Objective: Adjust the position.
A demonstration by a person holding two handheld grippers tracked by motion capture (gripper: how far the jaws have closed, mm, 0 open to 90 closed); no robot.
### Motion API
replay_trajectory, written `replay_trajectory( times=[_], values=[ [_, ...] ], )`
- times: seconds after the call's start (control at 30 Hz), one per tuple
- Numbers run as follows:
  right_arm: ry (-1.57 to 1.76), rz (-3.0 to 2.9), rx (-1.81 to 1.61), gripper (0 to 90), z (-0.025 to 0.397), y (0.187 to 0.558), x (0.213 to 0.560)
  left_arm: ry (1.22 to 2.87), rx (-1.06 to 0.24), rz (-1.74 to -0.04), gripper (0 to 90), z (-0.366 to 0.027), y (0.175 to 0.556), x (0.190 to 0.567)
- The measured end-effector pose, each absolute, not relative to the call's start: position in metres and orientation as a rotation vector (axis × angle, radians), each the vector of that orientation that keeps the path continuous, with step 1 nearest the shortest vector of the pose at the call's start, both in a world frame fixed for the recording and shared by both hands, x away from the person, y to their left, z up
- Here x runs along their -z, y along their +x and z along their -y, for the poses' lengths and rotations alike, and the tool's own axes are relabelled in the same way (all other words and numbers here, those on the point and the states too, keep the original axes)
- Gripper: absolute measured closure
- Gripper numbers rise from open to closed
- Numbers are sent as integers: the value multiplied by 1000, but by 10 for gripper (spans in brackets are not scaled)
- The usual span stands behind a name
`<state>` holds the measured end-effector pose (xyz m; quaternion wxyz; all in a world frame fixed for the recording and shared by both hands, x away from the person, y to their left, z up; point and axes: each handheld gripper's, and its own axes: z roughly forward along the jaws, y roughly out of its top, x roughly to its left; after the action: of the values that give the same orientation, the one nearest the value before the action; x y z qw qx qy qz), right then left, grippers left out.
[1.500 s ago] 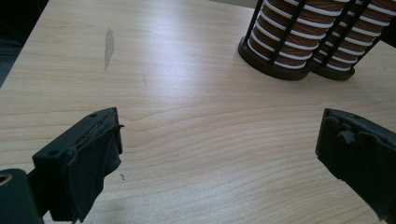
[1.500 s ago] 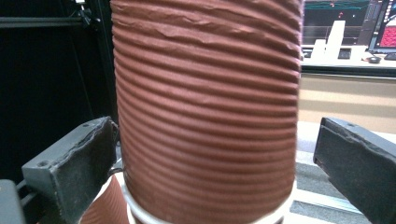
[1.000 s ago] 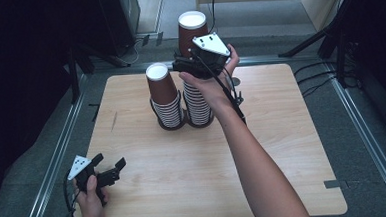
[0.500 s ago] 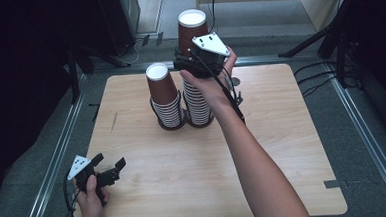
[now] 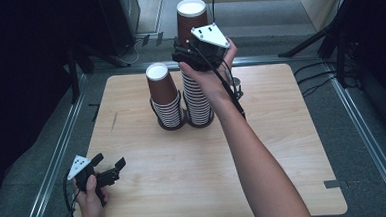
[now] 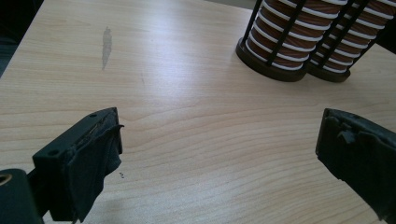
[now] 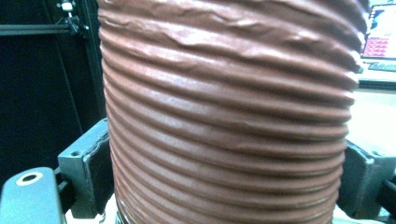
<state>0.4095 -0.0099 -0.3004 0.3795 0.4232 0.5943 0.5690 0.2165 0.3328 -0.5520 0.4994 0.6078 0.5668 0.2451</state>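
Top cup: a brown ribbed paper cup (image 5: 191,18) with a white inside sits at the top of the taller stack, at the far middle of the table; in the right gripper view its ridged wall (image 7: 229,116) stands between the two black jaws.
Right tool: the right tool (image 5: 190,51) is closed on that top cup, one jaw pressed to each side of it, just below its rim and above the rest of the stack; the grey three-cornered plate rides on top and the cable trails down along the forearm.
Taller stack: nested brown cups with white rims (image 5: 198,100) stand upright in a round black wire holder (image 5: 201,122).
Shorter stack: a second stack (image 5: 164,97) stands upright just to the left of the taller one, in its own black holder, the two holders touching at the base; its uppermost cup is brown with a white inside.
Left tool: the left tool (image 5: 106,172) rests low at the near left corner of the table, well apart from the stacks; its jaws stand wide with nothing between them but bare wood, as the left gripper view (image 6: 219,158) shows.
Table: a light wooden table (image 5: 292,133) with a dark streak (image 6: 106,44) on its left part.
Surroundings: metal rails run along both sides of the table, and the floor beyond is dark.
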Motion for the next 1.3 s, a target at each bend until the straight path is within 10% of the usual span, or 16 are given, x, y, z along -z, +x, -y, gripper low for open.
replay_trajectory(
  times=[1.3],
  values=[
    [1044,-1422,-1480,105,43,395,242,1449,-580,-1372,7,-336,216,552]
  ],
)
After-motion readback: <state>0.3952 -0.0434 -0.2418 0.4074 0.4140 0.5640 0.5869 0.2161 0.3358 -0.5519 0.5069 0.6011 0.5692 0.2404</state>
